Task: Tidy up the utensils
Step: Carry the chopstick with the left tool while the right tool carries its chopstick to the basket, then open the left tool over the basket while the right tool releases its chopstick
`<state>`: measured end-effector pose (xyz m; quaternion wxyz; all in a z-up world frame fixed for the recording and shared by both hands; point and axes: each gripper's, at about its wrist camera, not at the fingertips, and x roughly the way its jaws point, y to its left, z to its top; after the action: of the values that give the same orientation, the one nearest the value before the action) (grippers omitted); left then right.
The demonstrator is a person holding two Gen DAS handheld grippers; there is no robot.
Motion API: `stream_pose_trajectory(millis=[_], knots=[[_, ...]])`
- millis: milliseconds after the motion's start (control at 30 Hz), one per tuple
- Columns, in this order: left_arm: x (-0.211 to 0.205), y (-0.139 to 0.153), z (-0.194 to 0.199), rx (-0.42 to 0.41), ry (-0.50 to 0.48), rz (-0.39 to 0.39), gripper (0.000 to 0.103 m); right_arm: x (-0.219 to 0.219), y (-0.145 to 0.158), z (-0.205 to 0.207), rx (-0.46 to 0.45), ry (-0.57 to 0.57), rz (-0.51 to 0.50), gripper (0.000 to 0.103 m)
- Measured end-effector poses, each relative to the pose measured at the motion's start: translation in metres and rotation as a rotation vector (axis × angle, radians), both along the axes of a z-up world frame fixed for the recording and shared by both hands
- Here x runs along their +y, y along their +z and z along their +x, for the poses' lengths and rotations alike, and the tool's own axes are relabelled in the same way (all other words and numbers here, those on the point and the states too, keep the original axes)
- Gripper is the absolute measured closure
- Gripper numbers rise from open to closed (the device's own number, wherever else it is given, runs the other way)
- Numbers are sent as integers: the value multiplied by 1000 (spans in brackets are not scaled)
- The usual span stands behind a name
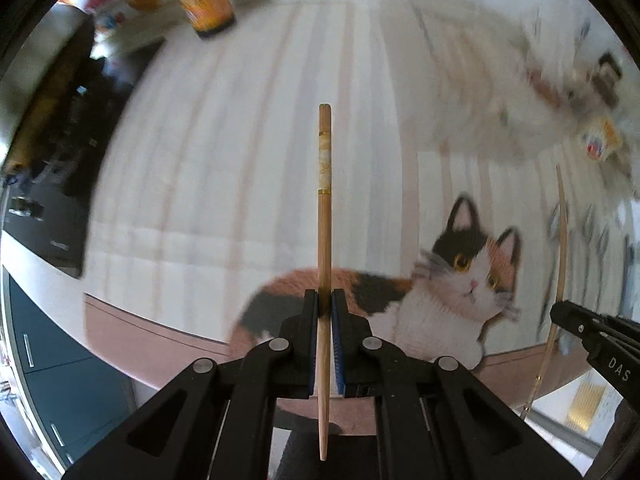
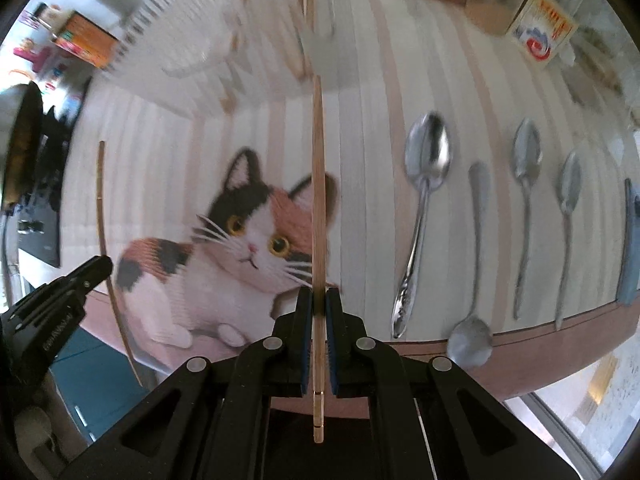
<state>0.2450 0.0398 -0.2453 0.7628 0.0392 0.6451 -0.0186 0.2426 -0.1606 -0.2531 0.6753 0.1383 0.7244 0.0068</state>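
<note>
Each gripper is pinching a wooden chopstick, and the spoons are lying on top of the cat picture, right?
Not quite. The left gripper and right gripper do each pinch a chopstick, but the spoons lie on the striped cloth beside the cat picture, not on it. The right wrist view shows this.

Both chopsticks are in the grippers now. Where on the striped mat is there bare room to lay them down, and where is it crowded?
The widest bare patch of the striped mat lies between the orange cup and the cat picture. A narrower strip runs between the cat picture and the nearest spoon. It is crowded at the row of spoons and near the blurred clutter beyond it.
</note>
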Motion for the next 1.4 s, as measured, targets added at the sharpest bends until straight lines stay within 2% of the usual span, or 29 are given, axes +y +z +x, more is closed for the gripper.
stream_pose_trajectory(millis=[100, 267, 333, 433, 533, 633, 767, 1000, 1100, 1200, 1233, 1333, 1367, 1400], knots=[[1, 38, 5, -71, 6, -18, 99, -9, 29, 11, -48, 2, 16, 96], [-6, 99, 26, -162, -10, -107, 99, -27, 81, 28, -142, -3, 58, 96], [-21, 122, 39, -198, -44, -137, 99, -35, 99, 47, -177, -9, 74, 96], [-50, 143, 72, -204, -77, -212, 99, -46, 114, 85, -221, -24, 79, 96], [-68, 139, 112, -164, -90, -253, 99, -56, 113, 130, -231, -43, 111, 96], [-86, 118, 155, -83, -90, -275, 99, -62, 101, 169, -219, -49, 134, 96], [-103, 83, 199, 4, -87, -238, 99, -65, 75, 220, -186, -54, 138, 96], [-108, 43, 227, 94, -66, -219, 99, -55, 30, 251, -108, -35, 135, 96], [-105, 38, 232, 118, -60, -202, 96, -48, 16, 253, -82, -4, 122, 96], [-100, 39, 230, 102, -47, -156, 95, -45, 6, 252, -47, 12, 125, 95], [-99, 40, 230, 99, -44, -144, 93, -46, 5, 251, -46, 12, 118, 93], [-93, 46, 225, 57, -31, -104, 81, -50, 7, 247, -55, -3, 109, 91], [-91, 49, 223, 38, -28, -85, 70, -52, 9, 246, -58, -8, 107, 90], [-89, 51, 220, 16, -25, -68, 63, -56, 13, 243, -66, -15, 101, 87]])
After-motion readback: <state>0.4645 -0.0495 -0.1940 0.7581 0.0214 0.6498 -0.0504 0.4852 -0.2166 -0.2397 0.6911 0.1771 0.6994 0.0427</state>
